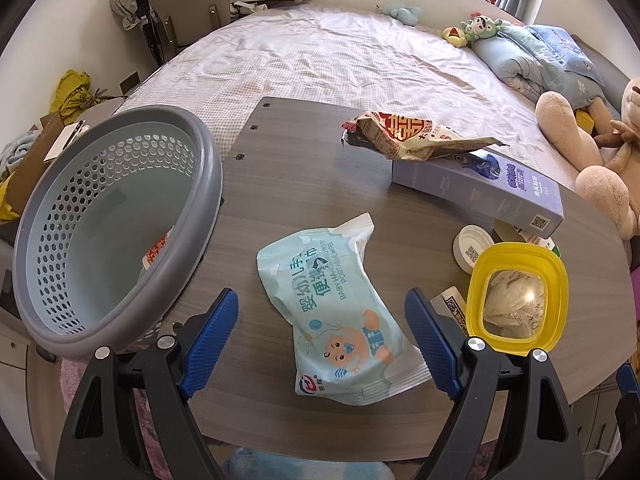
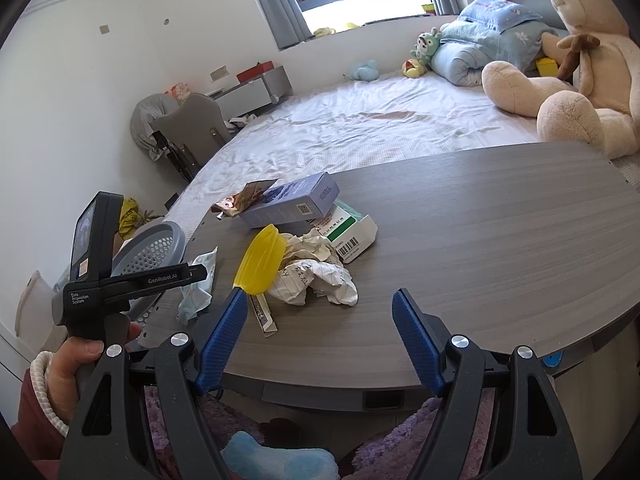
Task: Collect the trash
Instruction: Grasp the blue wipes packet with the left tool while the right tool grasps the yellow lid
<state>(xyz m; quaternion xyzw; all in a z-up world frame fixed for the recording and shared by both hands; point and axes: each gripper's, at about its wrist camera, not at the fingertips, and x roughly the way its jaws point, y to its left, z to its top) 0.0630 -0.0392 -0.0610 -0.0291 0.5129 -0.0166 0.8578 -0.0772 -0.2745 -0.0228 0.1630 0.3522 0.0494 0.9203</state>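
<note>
Blue-padded left tool [image 1: 322, 332] gapes wide, empty, straddling a pale-blue wipes packet [image 1: 340, 316] on the wood-grain surface [image 1: 280, 184]; grey perforated basket [image 1: 116, 224] left. Right tool [image 2: 318, 332], equally wide and empty, alone shows crumpled white paper [image 2: 316, 276].

Matt wood-grain table [image 1: 304, 200], perforated plastic basket [image 1: 120, 184], glossy wipes pack [image 1: 340, 312], crumpled paper [image 2: 316, 276]

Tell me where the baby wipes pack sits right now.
In the left wrist view the baby wipes pack lies flat on the table, between the open left gripper fingers, with the basket to its left and the yellow lid to its right.
</note>
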